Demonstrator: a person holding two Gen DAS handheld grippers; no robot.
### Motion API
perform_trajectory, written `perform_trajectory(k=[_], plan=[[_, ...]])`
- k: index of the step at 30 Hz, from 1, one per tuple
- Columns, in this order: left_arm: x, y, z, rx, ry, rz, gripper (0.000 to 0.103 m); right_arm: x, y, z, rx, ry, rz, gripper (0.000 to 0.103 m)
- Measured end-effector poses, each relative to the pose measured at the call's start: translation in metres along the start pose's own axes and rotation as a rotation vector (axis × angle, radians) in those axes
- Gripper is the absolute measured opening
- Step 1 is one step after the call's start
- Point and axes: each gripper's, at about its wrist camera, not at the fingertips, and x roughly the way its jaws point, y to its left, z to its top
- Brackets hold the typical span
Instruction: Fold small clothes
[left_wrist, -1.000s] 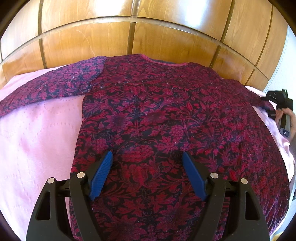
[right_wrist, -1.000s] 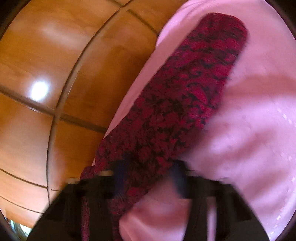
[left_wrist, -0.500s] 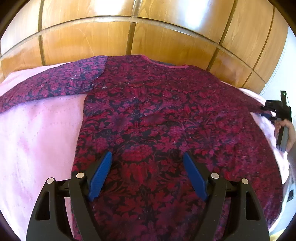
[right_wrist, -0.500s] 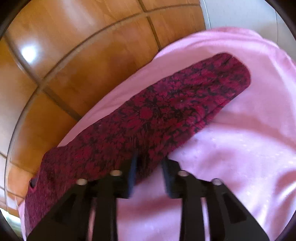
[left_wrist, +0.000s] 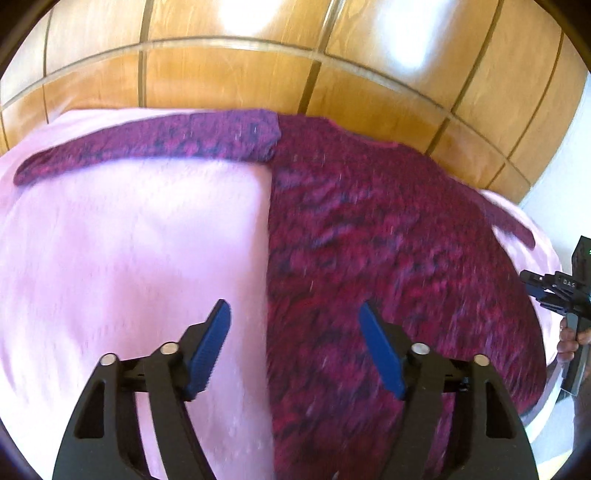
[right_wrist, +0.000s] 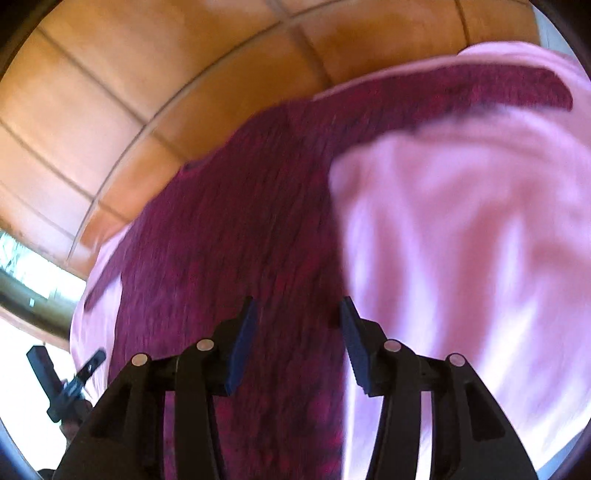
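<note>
Both sleeves now spread on the pink bed cover (left_wrist: 129, 258), garment (left_wrist: 388, 258) flat for folding; left hand-held gripper (left_wrist: 295, 343) narrowing, right hand-held gripper (right_wrist: 297, 332) widening, both empty.

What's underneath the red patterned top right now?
The top lies spread on a pink bedspread, which shows beside the body and below both sleeves. Whatever lies beneath the top's body is covered.

Looks like a bedroom in a home. Shown by a bed under a soft pink bedspread (left_wrist: 122, 258), backed straight against glossy wooden panelling (left_wrist: 229, 70) with thin inlaid lines, much like a headboard or wardrobe front. Further hinted at by a dark red patterned top (left_wrist: 388, 258) spread flat on the bedspread, a pale painted wall (left_wrist: 561, 166) at the edge, and bright daylight.
</note>
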Motion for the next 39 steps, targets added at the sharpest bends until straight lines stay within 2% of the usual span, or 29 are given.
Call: perform_trajectory(k=[2, 3, 6, 7, 9, 10, 14, 18, 20, 21, 24, 25, 27, 29, 33, 39], plan=[[0.004, 0.003, -0.011, -0.007, 0.039, -0.012, 0.048, -0.006, 0.001, -0.017, -0.008, 0.023, -0.011, 0.044], [0.006, 0.004, -0.015, -0.015, 0.065, -0.035, 0.036, -0.008, 0.001, -0.023, -0.003, 0.028, -0.010, 0.043], [0.006, 0.004, -0.024, -0.005, 0.064, -0.058, 0.022, -0.012, 0.002, -0.030, -0.017, 0.044, -0.011, 0.043], [0.005, 0.003, -0.024, 0.001, 0.061, -0.058, 0.017, -0.003, 0.003, -0.023, -0.024, 0.050, -0.020, 0.035], [0.000, 0.004, -0.021, 0.014, 0.053, -0.062, 0.013, 0.000, 0.012, -0.019, -0.060, 0.068, -0.059, 0.021], [-0.002, 0.005, -0.020, 0.016, 0.050, -0.063, 0.013, -0.003, 0.019, -0.023, -0.092, 0.061, -0.081, 0.016], [-0.010, 0.012, -0.018, 0.033, 0.050, -0.050, 0.012, -0.022, 0.036, -0.036, -0.177, 0.023, -0.083, 0.013], [-0.009, 0.008, -0.026, 0.051, 0.078, -0.031, 0.013, -0.003, 0.027, -0.054, -0.210, 0.109, -0.162, 0.013], [-0.016, 0.001, -0.023, 0.081, 0.055, -0.004, 0.016, 0.000, 0.016, -0.054, -0.163, 0.109, -0.137, 0.013], [-0.020, -0.002, -0.020, 0.088, 0.039, 0.000, 0.016, -0.001, 0.012, -0.049, -0.139, 0.103, -0.115, 0.016], [-0.034, -0.008, -0.006, 0.089, -0.042, -0.017, 0.016, -0.008, 0.004, -0.034, -0.105, 0.053, -0.099, 0.038], [-0.036, -0.010, -0.002, 0.087, -0.058, -0.021, 0.016, -0.014, -0.006, -0.023, -0.058, 0.016, -0.071, 0.045], [-0.036, -0.017, 0.007, 0.084, -0.089, -0.034, 0.019, -0.024, -0.024, -0.004, 0.018, -0.062, -0.057, 0.047], [-0.027, -0.024, 0.014, 0.075, -0.096, -0.051, 0.046, -0.032, -0.054, 0.024, 0.131, -0.158, -0.055, 0.049], [-0.004, -0.045, 0.023, 0.085, -0.073, -0.082, 0.048, -0.035, -0.130, 0.083, 0.410, -0.319, -0.069, 0.047], [0.026, -0.061, 0.026, 0.139, -0.009, -0.065, 0.048, -0.024, -0.207, 0.144, 0.664, -0.438, -0.070, 0.047]])
